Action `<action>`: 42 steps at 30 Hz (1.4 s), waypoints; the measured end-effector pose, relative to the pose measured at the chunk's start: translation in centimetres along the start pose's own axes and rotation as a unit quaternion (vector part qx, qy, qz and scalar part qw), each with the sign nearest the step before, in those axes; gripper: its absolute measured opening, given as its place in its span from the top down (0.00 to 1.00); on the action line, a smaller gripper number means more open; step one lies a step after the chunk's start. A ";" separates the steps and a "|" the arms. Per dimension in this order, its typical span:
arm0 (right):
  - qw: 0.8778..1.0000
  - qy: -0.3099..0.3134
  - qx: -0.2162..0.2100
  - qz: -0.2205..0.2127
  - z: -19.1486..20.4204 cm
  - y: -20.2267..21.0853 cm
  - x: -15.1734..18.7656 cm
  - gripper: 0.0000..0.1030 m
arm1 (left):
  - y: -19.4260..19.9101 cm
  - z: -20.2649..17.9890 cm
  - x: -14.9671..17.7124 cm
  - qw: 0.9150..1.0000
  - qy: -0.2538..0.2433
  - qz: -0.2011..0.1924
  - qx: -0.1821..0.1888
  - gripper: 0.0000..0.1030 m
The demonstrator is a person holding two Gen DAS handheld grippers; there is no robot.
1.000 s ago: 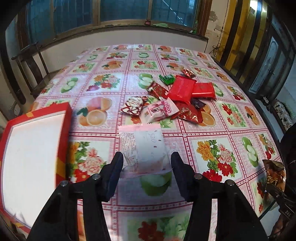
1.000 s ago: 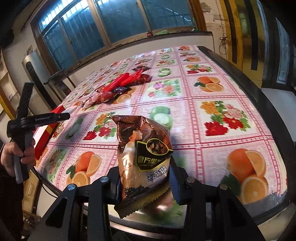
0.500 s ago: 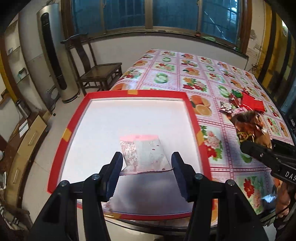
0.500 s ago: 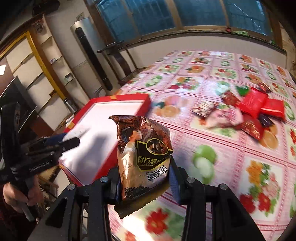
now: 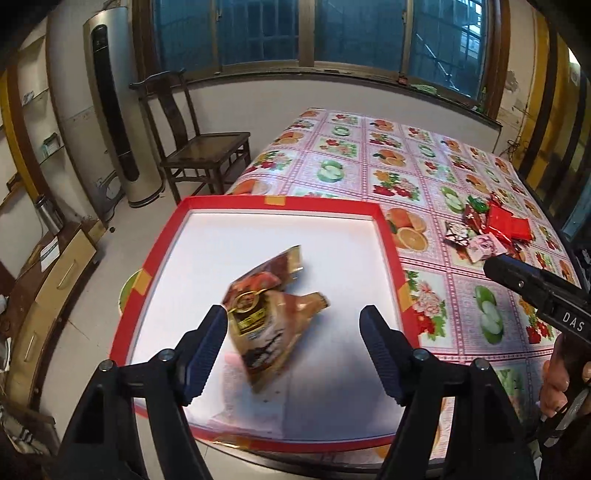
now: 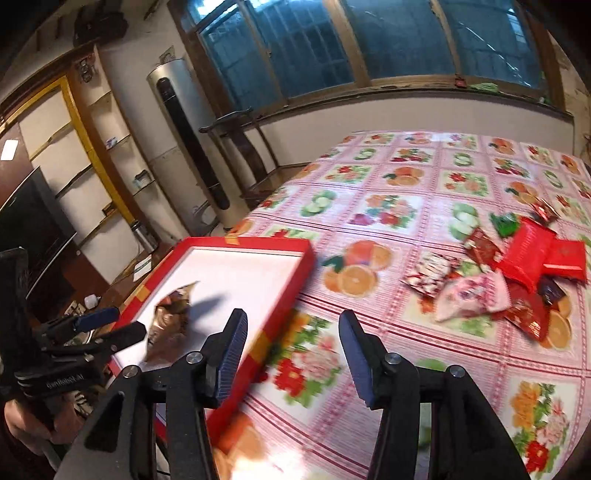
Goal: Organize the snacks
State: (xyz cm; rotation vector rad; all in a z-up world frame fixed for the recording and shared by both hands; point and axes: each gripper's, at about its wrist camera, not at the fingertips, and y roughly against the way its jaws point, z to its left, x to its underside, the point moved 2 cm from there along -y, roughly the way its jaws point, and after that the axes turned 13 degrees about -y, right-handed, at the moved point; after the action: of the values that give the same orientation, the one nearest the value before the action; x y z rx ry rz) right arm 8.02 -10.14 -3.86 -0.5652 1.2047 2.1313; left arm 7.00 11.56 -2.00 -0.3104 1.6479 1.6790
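Blue-paned window [image 5: 332, 33] above white wall, dark wooden chair [image 5: 195, 140] beside tall silver air conditioner [image 5: 118, 110], yellow-framed shelves [image 6: 74, 147] at left

- The left wrist view looks down from above the near end of the red tray [image 5: 388, 236], facing the far windows, with the left claw [image 5: 293, 349] close in the foreground.
- The right wrist view sits lower and further right, over the counter [image 6: 406, 206] just beside the tray [image 6: 295, 273], facing far and slightly left.
- Both views share the tray, the brown packet [image 5: 269, 317] [image 6: 168, 325] and the snack pile [image 5: 487, 229] [image 6: 506, 273]; each shows the other claw at its edge.
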 end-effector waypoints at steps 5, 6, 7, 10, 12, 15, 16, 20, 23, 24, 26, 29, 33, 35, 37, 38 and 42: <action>0.997 -0.056 0.050 -0.021 -9.5 5.6 0.5 0.46 | -1.2 -6.2 -4.1 0.998 -0.053 -0.009 0.031 0.26; 0.995 -0.071 0.059 -0.029 -11.7 7.2 0.6 0.46 | -1.6 -7.6 -5.0 0.997 -0.065 -0.011 0.036 0.22; 0.993 -0.085 0.066 -0.038 -13.4 8.6 0.5 0.46 | -2.1 -9.0 -6.0 0.996 -0.076 -0.011 0.042 0.20; 0.985 -0.134 0.084 -0.072 -19.0 13.2 0.3 0.46 | -4.7 -12.7 -9.0 0.994 -0.085 0.005 0.071 0.20; 0.978 -0.163 0.091 -0.091 -21.8 15.5 0.2 0.46 | -7.1 -14.4 -10.7 0.994 -0.074 0.027 0.074 0.20; 0.969 -0.200 0.088 -0.114 -25.2 17.7 -0.1 0.46 | -11.2 -15.8 -12.6 0.995 -0.055 0.054 0.056 0.20; 0.967 -0.208 0.087 -0.120 -25.9 18.2 -0.1 0.46 | -12.3 -16.1 -12.9 0.996 -0.050 0.057 0.048 0.20; 0.960 -0.231 0.070 -0.139 -28.4 19.1 0.1 0.46 | -16.2 -16.9 -13.0 0.994 -0.034 0.088 0.047 0.20; 0.959 -0.240 0.054 -0.143 -29.0 18.9 0.5 0.46 | -17.3 -17.3 -12.7 0.994 -0.022 0.087 0.057 0.20; 0.959 -0.240 0.049 -0.144 -29.0 18.8 0.5 0.46 | -17.4 -17.5 -12.6 0.994 -0.020 0.084 0.066 0.21; 0.960 -0.235 0.052 -0.140 -29.1 18.1 0.4 0.46 | -17.5 -18.6 -12.4 0.993 -0.039 0.084 0.077 0.21; 0.962 -0.229 0.055 -0.135 -29.0 17.6 0.4 0.46 | -17.4 -20.8 -11.9 0.989 -0.085 0.084 0.081 0.21; 0.963 -0.226 0.054 -0.138 -29.0 17.6 0.5 0.46 | -16.2 -23.4 -11.1 0.982 -0.131 0.072 0.115 0.21; 0.962 -0.234 0.055 -0.133 -29.2 17.4 0.6 0.46 | -15.2 -24.8 -10.3 0.977 -0.154 0.068 0.130 0.21; 0.961 -0.240 0.056 -0.130 -29.5 17.4 0.6 0.46 | -13.9 -26.0 -9.2 0.972 -0.171 0.066 0.146 0.21; 0.960 -0.242 0.056 -0.130 -29.6 17.4 0.6 0.46 | -13.3 -26.4 -8.6 0.970 -0.178 0.064 0.156 0.21; 0.959 -0.247 0.059 -0.128 -29.8 17.4 0.7 0.46 | -9.7 -28.4 -5.4 0.954 -0.212 0.057 0.205 0.21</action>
State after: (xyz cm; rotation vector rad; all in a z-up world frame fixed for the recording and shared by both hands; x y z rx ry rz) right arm -2.68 -42.58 -8.50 -0.1102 0.9107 1.8172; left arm 7.83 -17.88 -9.88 0.3338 1.6479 1.3197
